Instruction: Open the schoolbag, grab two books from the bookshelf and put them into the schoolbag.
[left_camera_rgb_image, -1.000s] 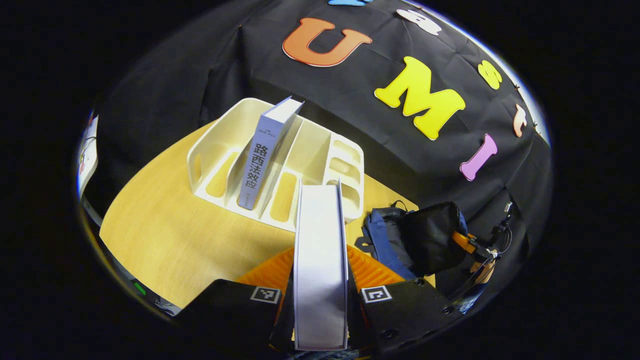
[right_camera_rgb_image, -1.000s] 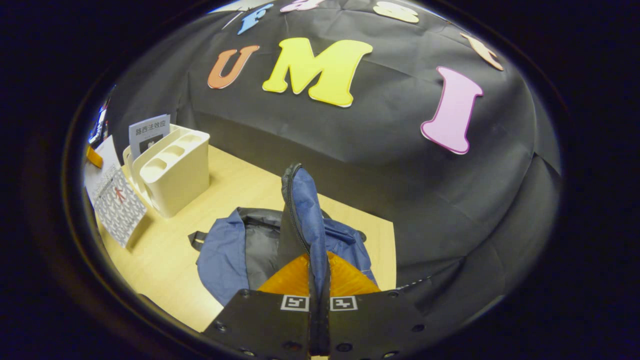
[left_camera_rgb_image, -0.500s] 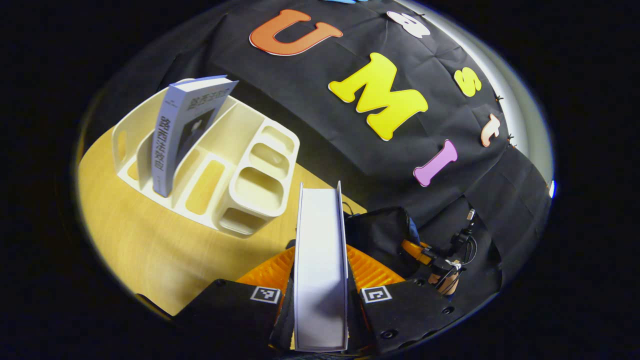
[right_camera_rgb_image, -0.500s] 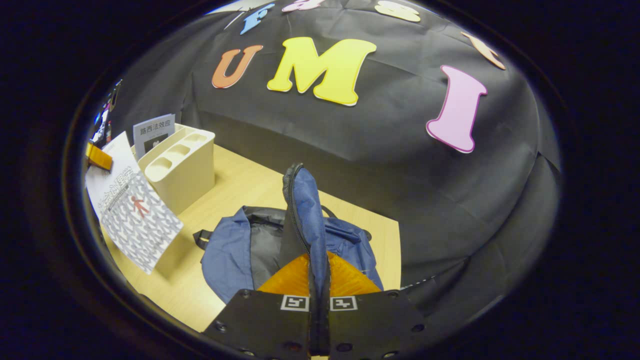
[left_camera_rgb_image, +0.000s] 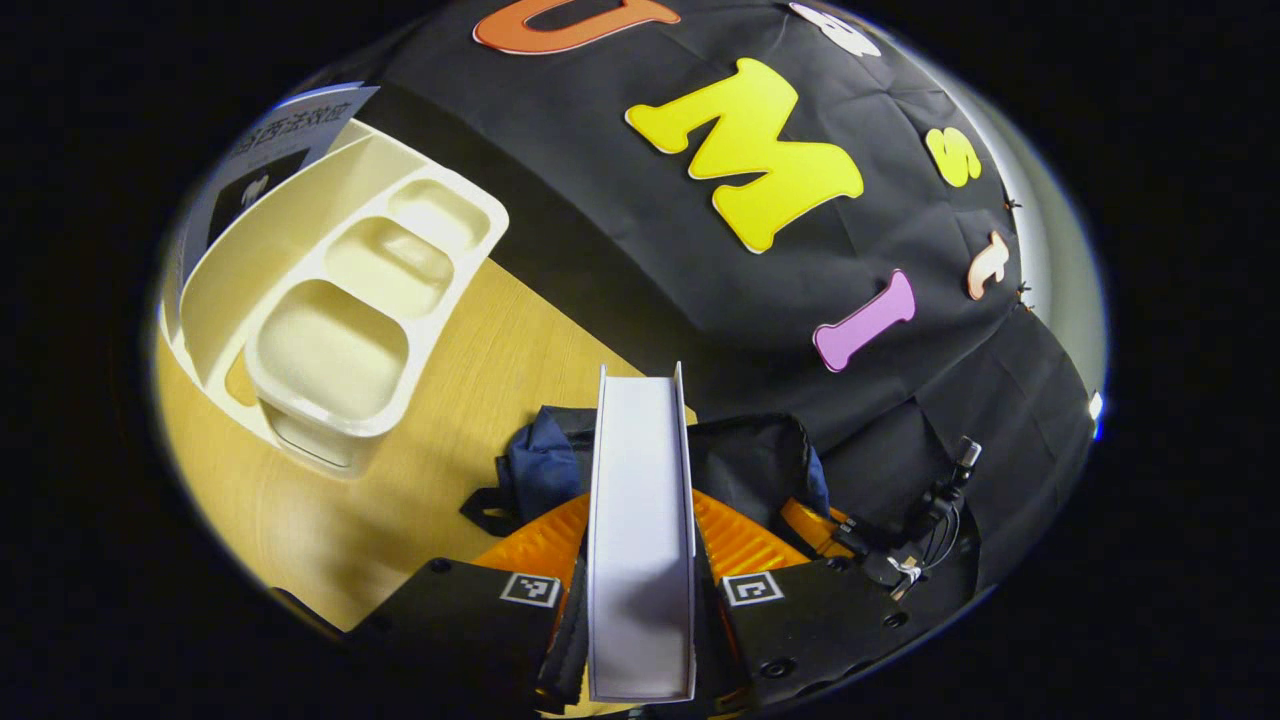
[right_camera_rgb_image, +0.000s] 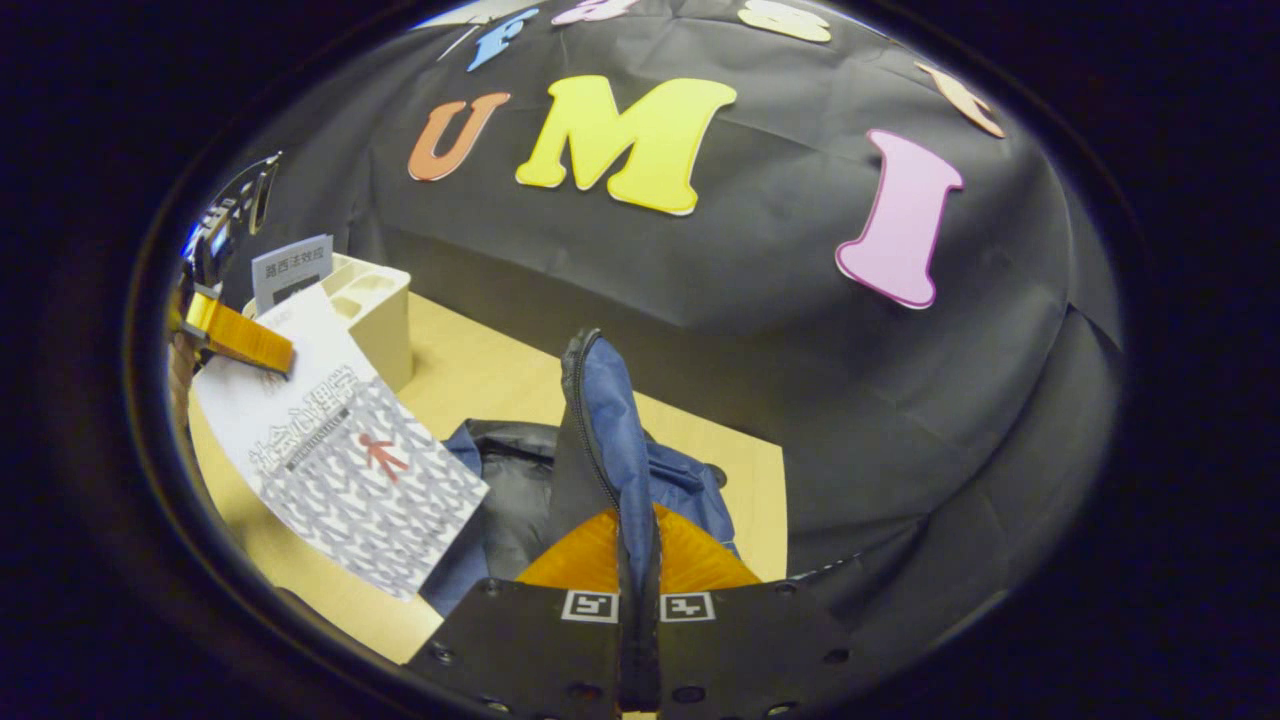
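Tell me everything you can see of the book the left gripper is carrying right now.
The book is a paperback with a white upper cover and a grey wave pattern below, bearing a small red figure. The left gripper clamps it by both covers, page edges facing that camera. In the right gripper view it hangs tilted above the table, its lower corner over the open schoolbag, not yet inside. Whether it touches the bag I cannot tell.
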